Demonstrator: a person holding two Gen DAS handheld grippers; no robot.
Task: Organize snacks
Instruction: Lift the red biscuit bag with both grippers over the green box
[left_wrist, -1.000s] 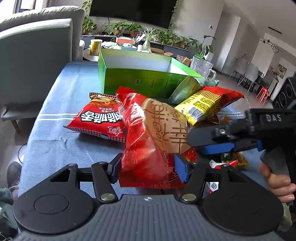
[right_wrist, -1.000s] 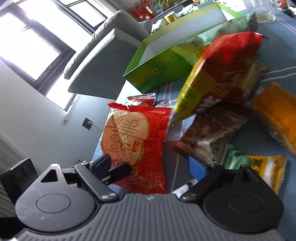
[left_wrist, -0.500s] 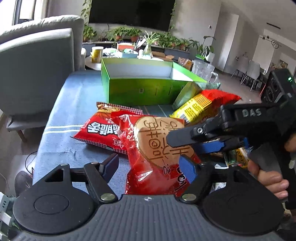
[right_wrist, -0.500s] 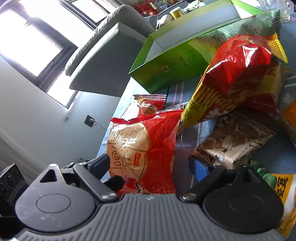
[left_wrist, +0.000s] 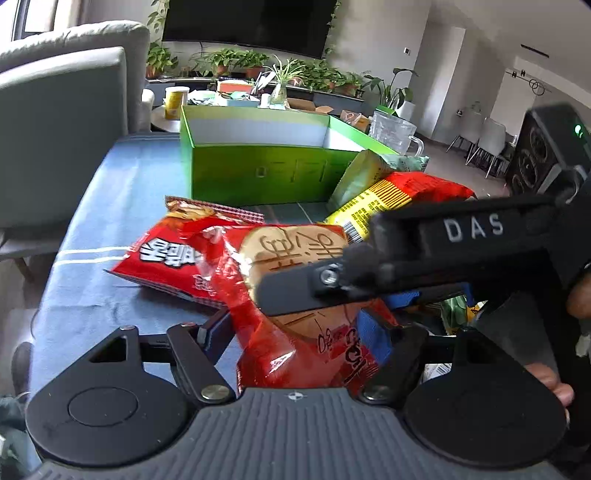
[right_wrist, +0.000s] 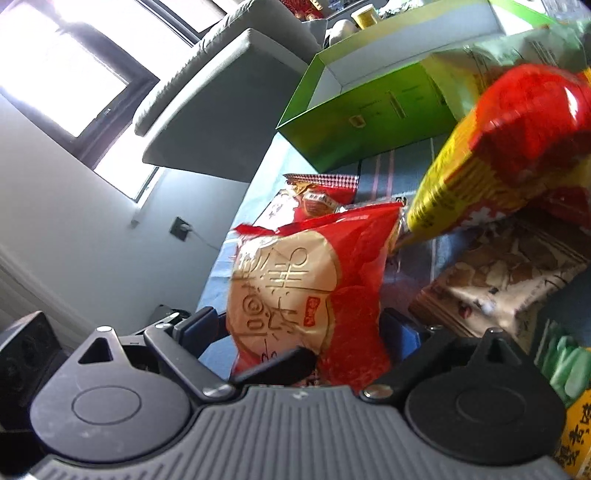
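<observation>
Red cookie packet (left_wrist: 295, 306): upright over the blue table (left_wrist: 85, 258), now between the fingers of both grippers. Left gripper (left_wrist: 295, 332) clamps its lower part; right gripper (right_wrist: 303, 332), which stood clear a second ago, has slid around it (grip uncertain). Green box (left_wrist: 258, 170) beyond, apart.

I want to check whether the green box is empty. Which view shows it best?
The left wrist view: the green box sits upright, with its white interior partly visible. The right wrist view shows it tilted, its far end hidden behind snack bags.
</observation>
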